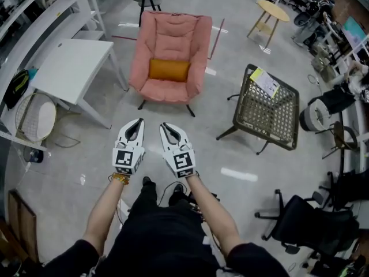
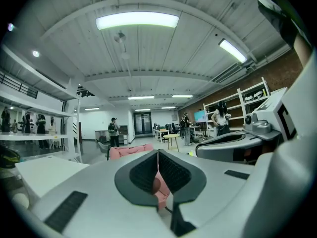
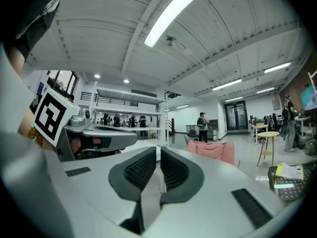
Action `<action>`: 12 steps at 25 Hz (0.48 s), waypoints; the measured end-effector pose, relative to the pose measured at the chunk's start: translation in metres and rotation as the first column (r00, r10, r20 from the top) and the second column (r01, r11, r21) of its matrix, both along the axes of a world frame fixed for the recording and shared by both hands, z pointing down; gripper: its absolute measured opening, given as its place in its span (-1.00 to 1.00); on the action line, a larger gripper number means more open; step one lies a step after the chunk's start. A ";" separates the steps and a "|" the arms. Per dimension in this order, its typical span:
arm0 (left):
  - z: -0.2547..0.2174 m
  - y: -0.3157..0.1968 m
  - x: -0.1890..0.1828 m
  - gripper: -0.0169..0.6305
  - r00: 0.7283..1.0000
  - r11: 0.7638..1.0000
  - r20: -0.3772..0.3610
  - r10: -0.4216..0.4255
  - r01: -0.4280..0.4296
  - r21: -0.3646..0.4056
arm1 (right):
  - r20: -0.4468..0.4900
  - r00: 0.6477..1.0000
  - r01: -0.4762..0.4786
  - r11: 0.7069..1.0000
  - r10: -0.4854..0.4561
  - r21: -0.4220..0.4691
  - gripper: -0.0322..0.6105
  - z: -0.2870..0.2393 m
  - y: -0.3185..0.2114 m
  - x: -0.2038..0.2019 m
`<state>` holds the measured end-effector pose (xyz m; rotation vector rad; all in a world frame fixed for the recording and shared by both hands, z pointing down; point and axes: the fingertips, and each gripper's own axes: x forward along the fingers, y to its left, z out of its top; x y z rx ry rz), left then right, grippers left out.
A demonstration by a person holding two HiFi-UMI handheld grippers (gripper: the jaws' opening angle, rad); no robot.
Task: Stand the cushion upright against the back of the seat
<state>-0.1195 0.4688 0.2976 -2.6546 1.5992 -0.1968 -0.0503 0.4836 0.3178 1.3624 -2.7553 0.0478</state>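
The orange cushion (image 1: 169, 70) sits in the pink chair (image 1: 173, 36); left tongs (image 1: 135, 126) and right tongs (image 1: 169, 128) are closed, empty, well apart from it

The cushion (image 1: 169, 70) lay on the armchair's (image 1: 173, 33) seat, near its back. A table (image 1: 75, 68) stood left of the armchair. A wicker chair (image 1: 266, 111) stood to its right, with a paper (image 1: 266, 82) on top. Farther back stood a round table (image 1: 273, 10). The left gripper (image 1: 137, 123) and right gripper (image 1: 166, 126) were side by side before the armchair, well apart from it.

Ahead, pink chair (image 3: 213, 151); right gripper (image 3: 158, 155) jaws together.
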 end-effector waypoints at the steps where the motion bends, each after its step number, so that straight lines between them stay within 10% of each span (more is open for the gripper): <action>1: 0.002 -0.008 -0.003 -0.90 1.000 1.000 0.000 0.005 -0.005 0.003 | -0.003 1.000 -0.001 1.000 0.001 -0.002 -0.85 0.001 -0.007 -0.003; 12: 0.013 -0.094 -0.049 -0.90 0.994 0.994 -0.031 0.109 -0.110 -0.021 | -0.067 0.994 -0.090 0.996 0.089 -0.019 -0.85 0.002 -0.099 -0.049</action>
